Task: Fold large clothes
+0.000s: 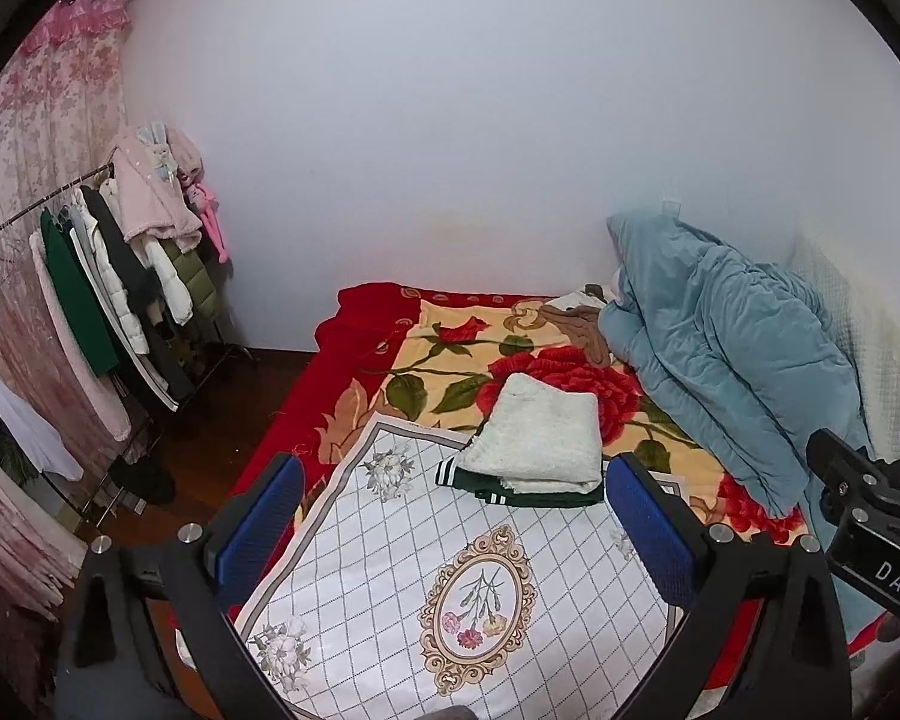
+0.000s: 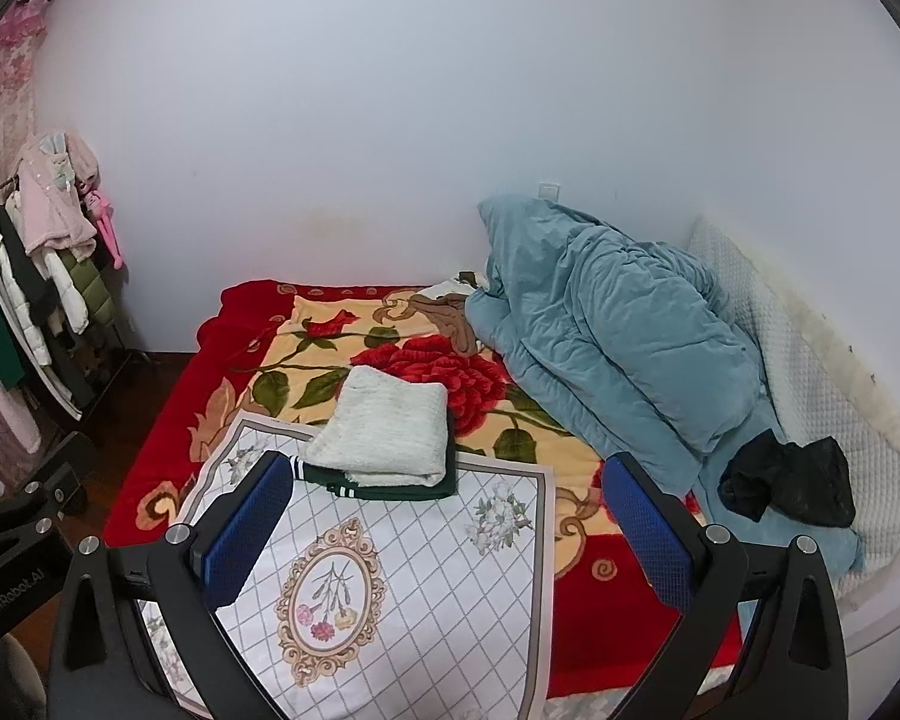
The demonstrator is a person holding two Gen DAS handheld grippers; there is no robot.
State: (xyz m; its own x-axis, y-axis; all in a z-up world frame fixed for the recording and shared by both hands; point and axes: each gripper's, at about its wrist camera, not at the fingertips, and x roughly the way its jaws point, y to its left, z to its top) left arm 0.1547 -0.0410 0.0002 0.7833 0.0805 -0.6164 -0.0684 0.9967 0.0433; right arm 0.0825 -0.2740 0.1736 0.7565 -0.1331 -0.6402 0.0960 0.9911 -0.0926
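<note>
I hold both grippers up over the near end of the bed (image 2: pixel 618 624), and neither one has anything in it. The left gripper (image 1: pixel 450 546) is released, its blue pads spread wide with only the white lattice-print cloth (image 1: pixel 450 588) showing between them. The right gripper (image 2: pixel 444 540) is released as well, its fingers just as far apart above the same cloth (image 2: pixel 390 588), which lies flat over the red rose blanket (image 2: pixel 426 366).

The folded clothes sit straight ahead of both grippers, past the fingertips, at the far edge of the lattice cloth: a cream fleece garment (image 1: pixel 540 444) folded into a thick rectangle rests on top of a folded dark green garment with white stripes (image 1: pixel 480 489). In the right wrist view the cream piece (image 2: pixel 390 432) lies ahead and slightly left of centre, with the green one (image 2: pixel 354 483) peeking out underneath.

To the right of the grippers a teal quilt (image 2: pixel 606 330) is heaped against the wall, and a crumpled black garment (image 2: pixel 792 480) lies at its near end. Far to the left of the left gripper a clothes rack (image 1: pixel 108 276) holds hanging coats beside a pink floral curtain (image 1: pixel 36 120).
</note>
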